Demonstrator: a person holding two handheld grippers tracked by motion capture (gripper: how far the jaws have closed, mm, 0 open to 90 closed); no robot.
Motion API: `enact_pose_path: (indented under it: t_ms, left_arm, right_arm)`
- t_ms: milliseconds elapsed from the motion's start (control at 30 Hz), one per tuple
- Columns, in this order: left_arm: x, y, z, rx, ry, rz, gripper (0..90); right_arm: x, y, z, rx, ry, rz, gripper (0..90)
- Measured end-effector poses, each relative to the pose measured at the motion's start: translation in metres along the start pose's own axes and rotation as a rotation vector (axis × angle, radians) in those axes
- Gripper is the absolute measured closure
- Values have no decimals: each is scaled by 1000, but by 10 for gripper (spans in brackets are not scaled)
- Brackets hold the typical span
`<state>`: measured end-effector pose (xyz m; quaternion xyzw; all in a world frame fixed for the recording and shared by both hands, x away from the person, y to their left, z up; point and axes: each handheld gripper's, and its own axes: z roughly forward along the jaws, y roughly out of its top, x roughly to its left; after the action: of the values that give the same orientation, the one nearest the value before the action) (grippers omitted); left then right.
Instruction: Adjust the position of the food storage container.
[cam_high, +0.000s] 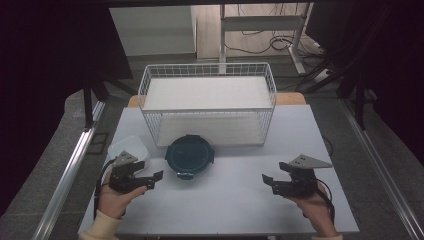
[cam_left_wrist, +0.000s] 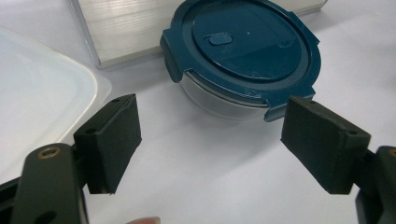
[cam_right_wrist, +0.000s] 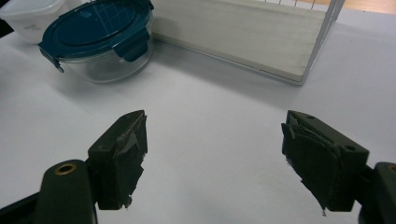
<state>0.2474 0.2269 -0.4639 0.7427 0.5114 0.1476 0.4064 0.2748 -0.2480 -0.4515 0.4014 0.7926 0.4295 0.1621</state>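
A round glass container with a dark teal clip lid (cam_high: 189, 156) stands on the white table just in front of the wire basket (cam_high: 207, 70). My left gripper (cam_high: 154, 180) is open at the container's near left, its jaws wide apart and pointing toward it. In the left gripper view the lidded container (cam_left_wrist: 243, 46) sits just beyond my left gripper (cam_left_wrist: 217, 135), with bare table between the pads. My right gripper (cam_high: 270, 183) is open at the near right, well apart from the container. In the right gripper view, my right gripper (cam_right_wrist: 219, 149) holds nothing, and the container (cam_right_wrist: 100, 32) is far off at upper left.
A white plastic tub (cam_high: 127, 147) lies left of the round container, close behind my left hand. The white wire basket holds a pale board (cam_right_wrist: 252, 37) and spans the table's far half. The table (cam_high: 225, 200) ends just behind my hands.
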Motion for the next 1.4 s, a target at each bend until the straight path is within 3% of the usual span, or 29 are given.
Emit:
enact_pose_path:
  t_ms: [267,700,967,1400]
  left_arm:
    - [4,0,-2,-4,4,-12,229]
    - [-7,4,-2,1,4,4,257]
    - [-8,19,-7,-19,2,-4,311]
    - [-12,64,7,12,-45,18,366]
  right_arm:
    - [-1,-2,1,16,-22,11,232]
    - [0,2,-3,7,-27,11,238]
    - [3,2,3,24,-19,3,239]
    - [0,3,3,33,-30,2,238]
